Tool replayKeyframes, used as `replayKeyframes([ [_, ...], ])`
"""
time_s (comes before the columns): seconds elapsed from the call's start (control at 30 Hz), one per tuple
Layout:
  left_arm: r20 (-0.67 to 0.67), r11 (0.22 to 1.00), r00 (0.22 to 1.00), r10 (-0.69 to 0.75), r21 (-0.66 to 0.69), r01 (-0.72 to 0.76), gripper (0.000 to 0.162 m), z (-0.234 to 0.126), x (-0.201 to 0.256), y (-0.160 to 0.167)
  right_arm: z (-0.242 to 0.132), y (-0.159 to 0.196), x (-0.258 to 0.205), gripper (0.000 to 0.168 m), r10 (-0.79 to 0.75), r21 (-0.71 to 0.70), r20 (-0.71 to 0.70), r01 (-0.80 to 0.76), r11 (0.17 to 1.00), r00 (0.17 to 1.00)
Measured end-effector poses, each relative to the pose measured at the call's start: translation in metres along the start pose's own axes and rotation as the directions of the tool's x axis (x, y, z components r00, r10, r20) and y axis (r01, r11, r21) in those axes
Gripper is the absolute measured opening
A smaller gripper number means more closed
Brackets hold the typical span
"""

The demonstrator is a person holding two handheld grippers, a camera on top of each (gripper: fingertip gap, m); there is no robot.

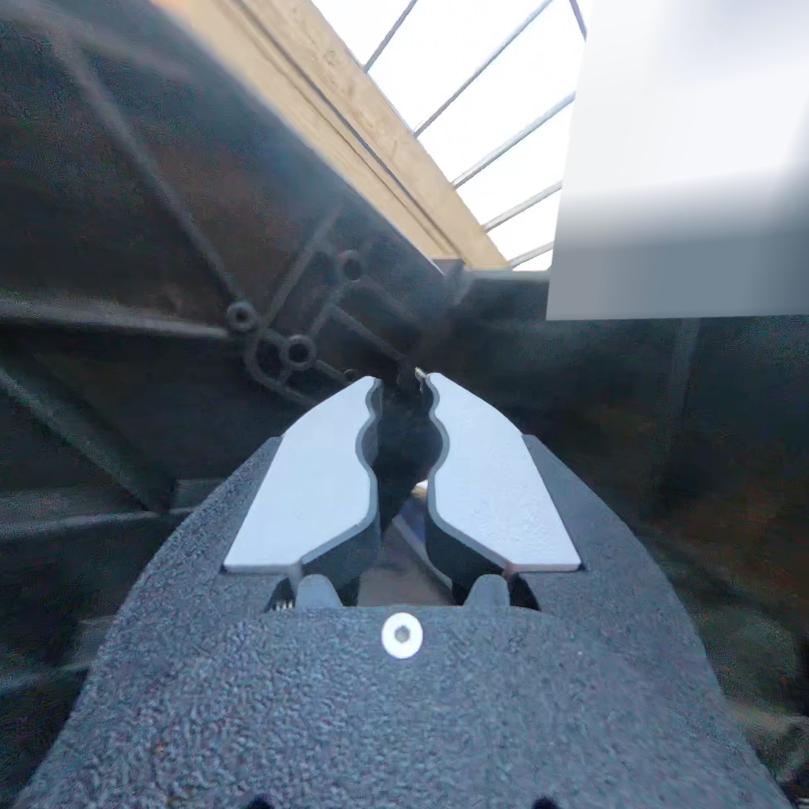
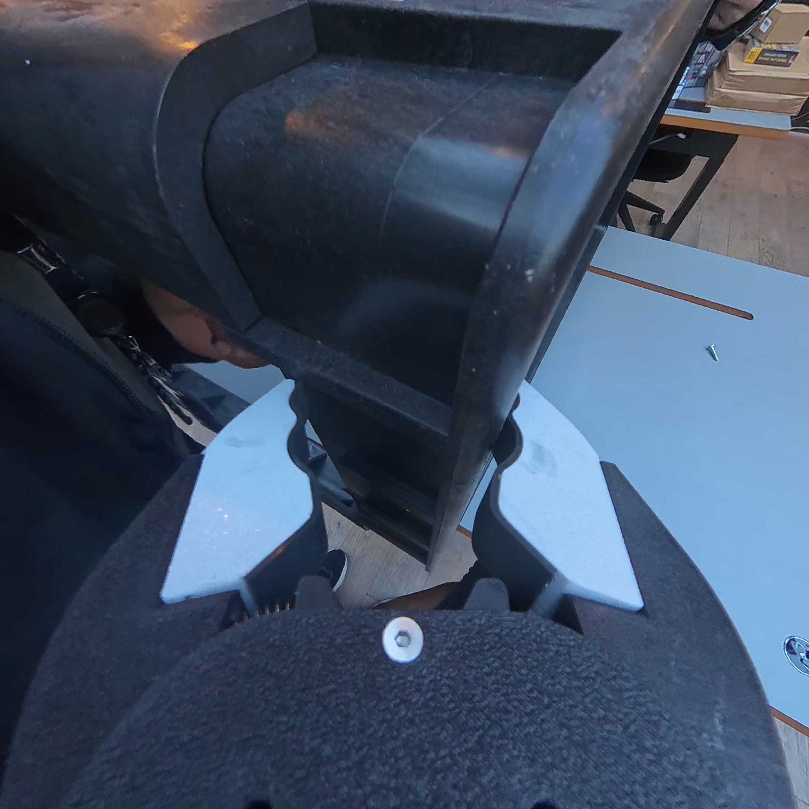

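Observation:
A large black moulded plastic housing [image 2: 372, 197] fills the right wrist view, held in the air above a grey table [image 2: 678, 416]. My right gripper [image 2: 405, 394] is shut on its lower corner, with the right finger against the housing's thick rim [image 2: 525, 262]. In the left wrist view the same housing [image 1: 175, 219] shows its ribbed inner side with round screw bosses [image 1: 297, 350]. My left gripper [image 1: 400, 381] is shut on a black rib of it, with a small metal tip [image 1: 419, 372] showing at the fingertips.
A loose screw [image 2: 713, 352] and a round badge [image 2: 796, 661] lie on the grey table. A person in dark clothing [image 2: 65, 437] stands at the left, a shoe [image 2: 335, 567] on the wooden floor below. Cardboard boxes [image 2: 761, 70] sit on a far table. A wooden beam [image 1: 372, 131] and skylight [image 1: 481, 87] are overhead.

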State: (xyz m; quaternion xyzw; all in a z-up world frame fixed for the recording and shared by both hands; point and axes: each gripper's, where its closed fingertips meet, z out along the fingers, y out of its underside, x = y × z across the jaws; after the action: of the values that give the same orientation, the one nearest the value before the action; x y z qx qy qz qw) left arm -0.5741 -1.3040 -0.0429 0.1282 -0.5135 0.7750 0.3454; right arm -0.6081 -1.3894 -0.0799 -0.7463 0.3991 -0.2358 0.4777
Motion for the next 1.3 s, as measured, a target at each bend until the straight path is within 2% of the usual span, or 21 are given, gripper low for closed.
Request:
replayKeyframes([
  [0.07, -0.071, 0.967, 0.964, -0.254, -0.010, 0.254, 0.018, 0.000, -0.002, -0.005, 0.000, 0.000, 0.000, 0.087, -0.001, -0.007, -0.001, 0.001, 1.000, 1.000],
  [0.1, -0.062, 0.934, 0.933, -0.355, -0.052, 0.352, 0.018, 0.001, -0.006, -0.001, 0.000, 0.001, 0.000, 0.086, -0.004, -0.013, -0.002, 0.004, 1.000, 1.000],
  [0.2, -0.062, 0.835, 0.835, -0.547, -0.102, 0.540, 0.019, 0.001, -0.007, 0.002, 0.000, 0.002, 0.000, 0.086, -0.014, -0.029, -0.003, 0.014, 0.999, 1.000],
  [0.27, -0.087, 0.802, 0.798, -0.596, -0.091, 0.590, 0.019, 0.001, -0.005, 0.000, 0.000, 0.002, 0.001, 0.086, -0.018, -0.033, -0.002, 0.018, 0.999, 1.000],
  [0.4, -0.008, 0.841, 0.843, -0.538, -0.081, 0.535, 0.019, -0.011, -0.015, 0.014, 0.000, 0.002, 0.001, 0.084, -0.022, -0.031, 0.000, 0.022, 0.999, 1.000],
  [0.53, 0.115, 0.861, 0.873, -0.473, -0.148, 0.486, 0.019, -0.037, -0.015, 0.035, 0.000, 0.001, 0.000, 0.084, -0.018, -0.015, 0.016, 0.019, 1.000, 1.000],
  [0.6, 0.206, 0.869, 0.901, -0.382, -0.252, 0.426, 0.013, -0.062, -0.009, 0.056, 0.000, 0.001, -0.001, 0.086, -0.024, -0.017, 0.026, 0.025, 1.000, 0.999],
  [0.7, 0.363, 0.836, 0.904, -0.225, -0.404, 0.370, 0.004, -0.128, 0.008, 0.098, -0.001, 0.000, -0.002, 0.086, -0.033, -0.004, 0.051, 0.033, 0.999, 0.998],
  [0.8, 0.520, 0.778, 0.846, -0.121, -0.479, 0.406, 0.005, -0.199, 0.031, 0.137, -0.002, 0.000, -0.003, 0.083, -0.043, 0.014, 0.085, 0.042, 0.999, 0.995],
  [0.93, 0.676, 0.785, 0.733, -0.072, -0.416, 0.460, 0.006, -0.268, 0.053, 0.164, -0.003, -0.001, -0.005, 0.081, -0.053, 0.037, 0.140, 0.048, 0.998, 0.989],
  [1.13, 0.706, 0.902, 0.705, 0.070, -0.346, 0.257, 0.001, -0.323, 0.115, 0.178, -0.006, -0.002, -0.006, 0.075, -0.086, 0.089, 0.232, 0.067, 0.994, 0.969],
  [1.23, 0.819, 0.941, 0.567, 0.089, -0.256, 0.222, 0.001, -0.358, 0.166, 0.181, -0.007, -0.004, -0.008, 0.072, -0.093, 0.113, 0.292, 0.063, 0.992, 0.952],
  [1.3, 0.869, 0.973, 0.485, 0.103, -0.189, 0.132, 0.001, -0.364, 0.209, 0.153, -0.007, -0.006, -0.010, 0.074, -0.095, 0.125, 0.320, 0.057, 0.990, 0.943],
])
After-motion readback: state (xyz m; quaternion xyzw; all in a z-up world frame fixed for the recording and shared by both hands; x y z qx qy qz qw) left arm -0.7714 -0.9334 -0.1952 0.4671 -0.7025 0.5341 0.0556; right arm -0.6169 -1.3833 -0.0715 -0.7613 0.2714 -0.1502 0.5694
